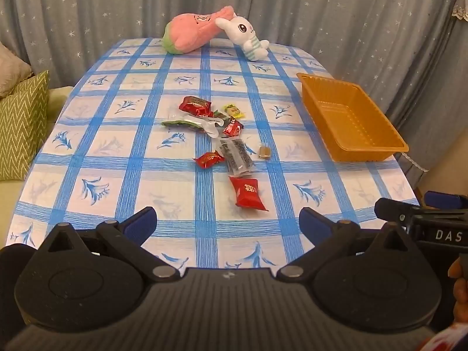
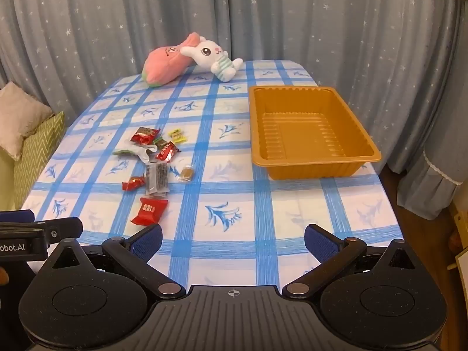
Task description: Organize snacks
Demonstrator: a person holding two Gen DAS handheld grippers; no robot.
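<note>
Left wrist view: I count 1 orange tray [image 1: 351, 117] on the checked tablecloth [image 1: 117, 158], right side, nothing in it. Snacks lie loose mid-table, well apart from the tray, none in it. Count approx 9: 4 red packets, nearest one [image 1: 248, 193] alone at the front; 1 clear pack w/ dark bits [image 1: 236, 155]; 1 small brown sweet [image 1: 264, 152] just beside it; 1 yellow packet [image 1: 234, 110]; 1 green-and-white pouch [image 1: 193, 122]; maybe 1 more green bit under the pile, can't tell, they overlap.

2 plush toys at the far edge, touching: a pink one [image 1: 193, 32] and a white rabbit [image 1: 248, 33].

My left gripper [image 1: 228, 222] hangs over the near edge, jaws spread wide, nothing between them. Right gripper [image 2: 233, 238] same: spread wide, holding nothing, over bare cloth in front of the tray. Each gripper shows cut off at the other view's edge; lettering on them only partly readable.

Around: star-print curtain [image 2: 351, 29] behind, 2 cushions on the left, green zigzag [image 1: 20, 125] and beige [image 2: 20, 117]. Nothing blocks the way to the snacks or tray.
</note>
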